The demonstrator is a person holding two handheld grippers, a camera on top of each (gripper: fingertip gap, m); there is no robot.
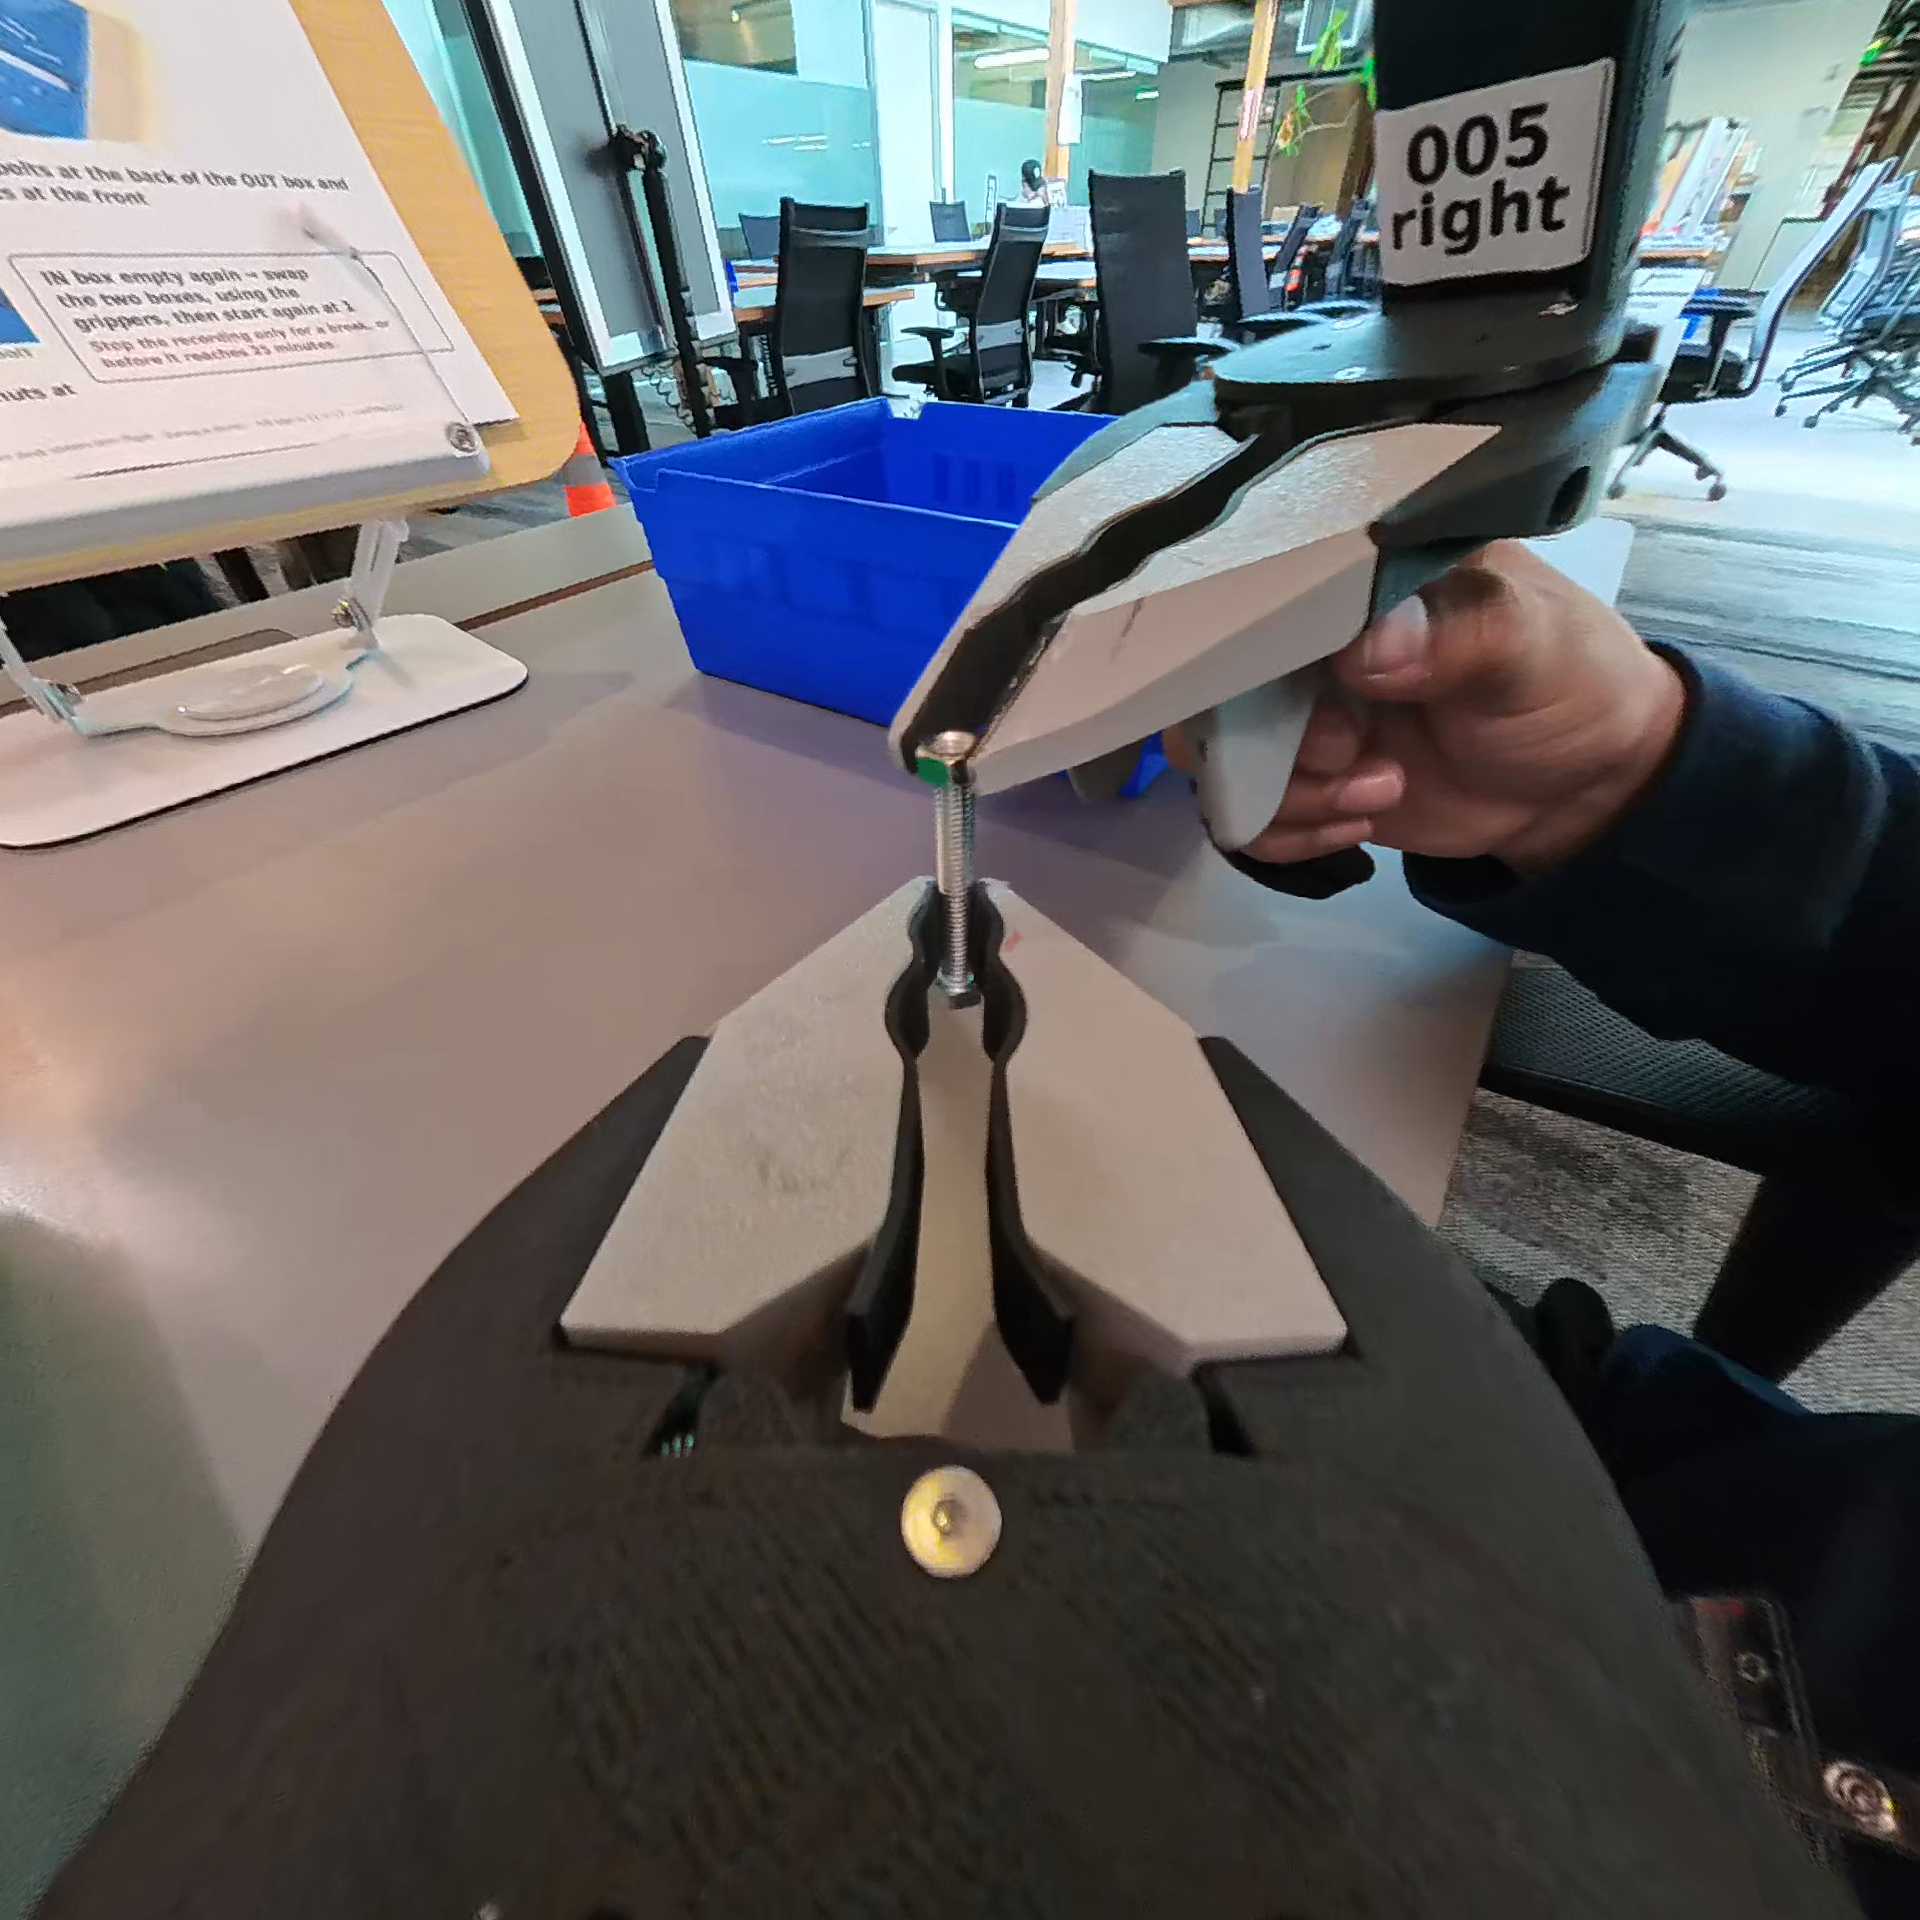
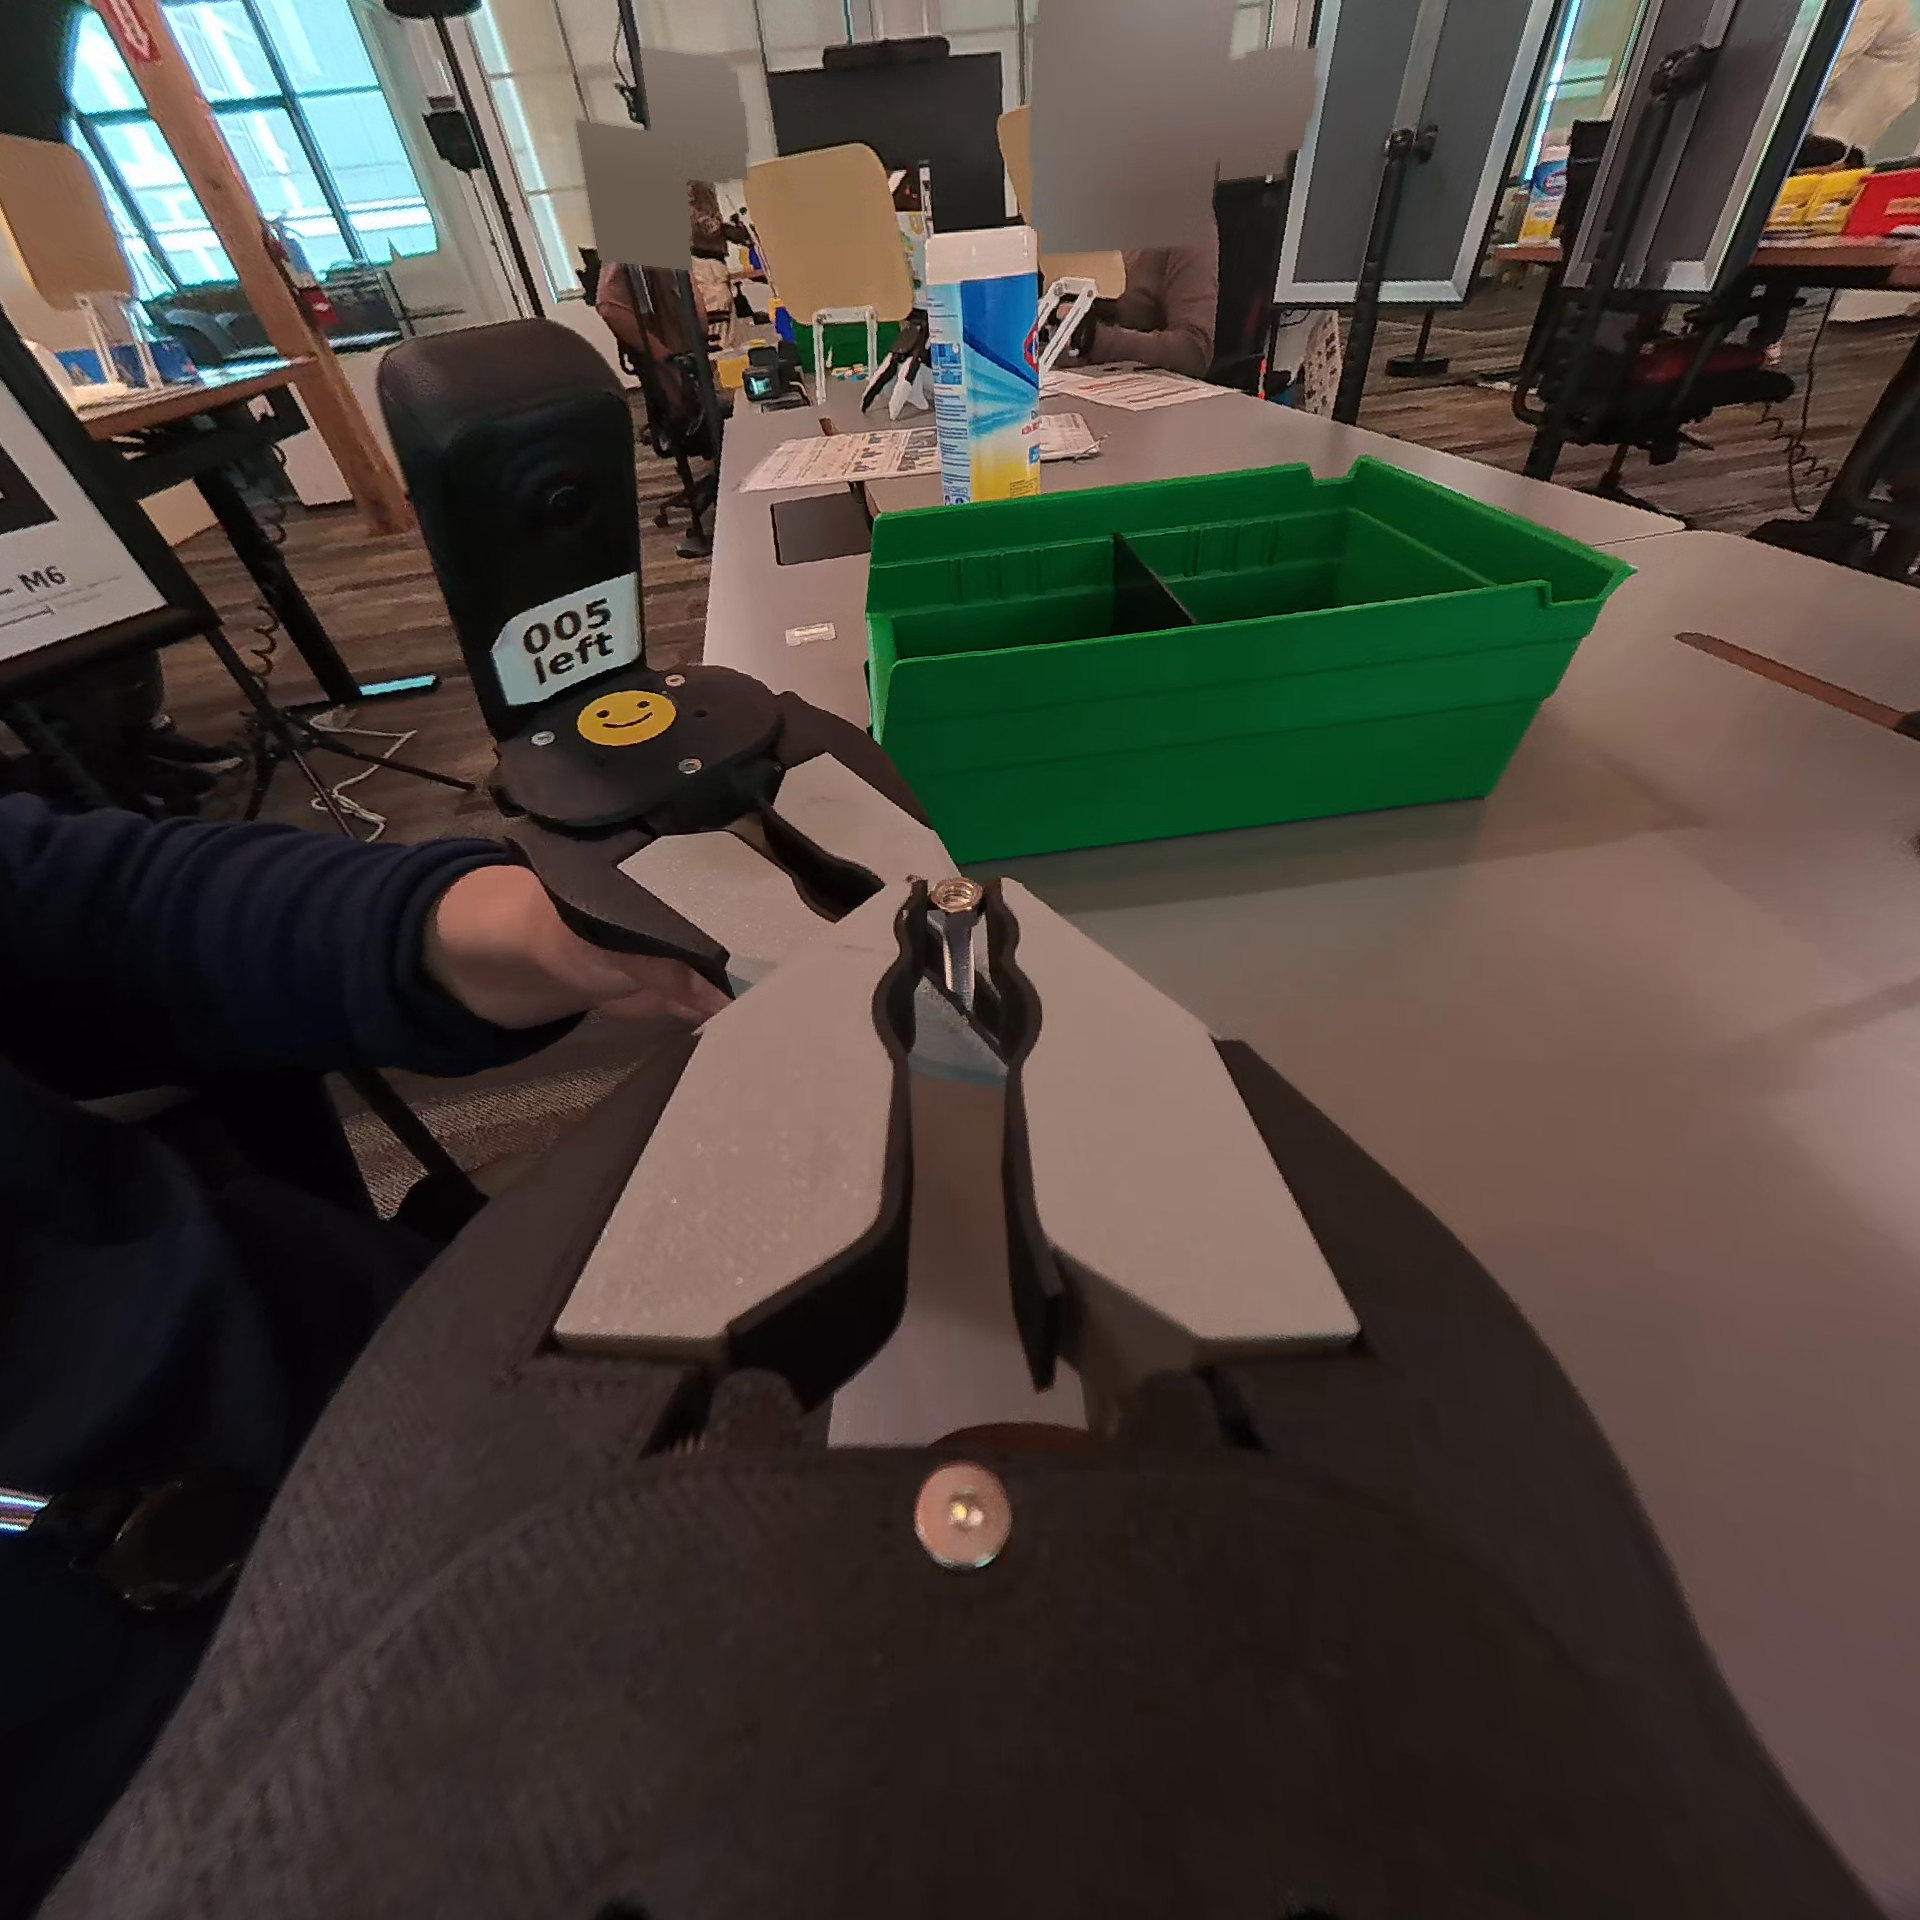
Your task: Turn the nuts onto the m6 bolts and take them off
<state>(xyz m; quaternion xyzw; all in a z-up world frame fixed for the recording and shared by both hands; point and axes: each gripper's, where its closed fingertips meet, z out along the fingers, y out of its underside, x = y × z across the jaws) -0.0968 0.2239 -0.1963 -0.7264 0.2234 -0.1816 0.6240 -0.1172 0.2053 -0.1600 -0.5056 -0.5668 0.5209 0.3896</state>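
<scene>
Bolt (image 1: 954, 883) stands near upright between the two claws, above the grey tabletop (image 1: 416, 935), not touching it. Nut (image 1: 943, 755) sits at the top end of the thread, w/ a green mark on one face; in the right wrist view the nut (image 2: 954, 894) shows its open bore, bolt shank (image 2: 958, 961) running down below it.

Left claw (image 1: 956, 940) is clamped on the lower part of the bolt, hex head just under the dark pads, fingers (image 1: 810, 1091) drawn in close around the shank. Right claw (image 1: 940, 753) comes in from upper right, tips pinched on the nut; in its own view the right claw (image 2: 956, 904) has the nut squeezed between its tips. A hand (image 1: 1455, 738) in a dark sleeve grips the right handle; the other hand (image 2: 540, 956) holds the left claw (image 2: 831, 883) unit, which carries a yellow smiley sticker (image 2: 625, 717).

Further out: blue bin (image 1: 831, 540) behind the bolt on the tabletop, well apart. Green bin (image 2: 1195, 665) w/ a dark divider beyond the right claw, wipes canister (image 2: 982, 364) behind it. Instruction sheet on a white stand (image 1: 229, 312) to the left. Office chairs (image 1: 987, 301) and desks in the bkgd.
</scene>
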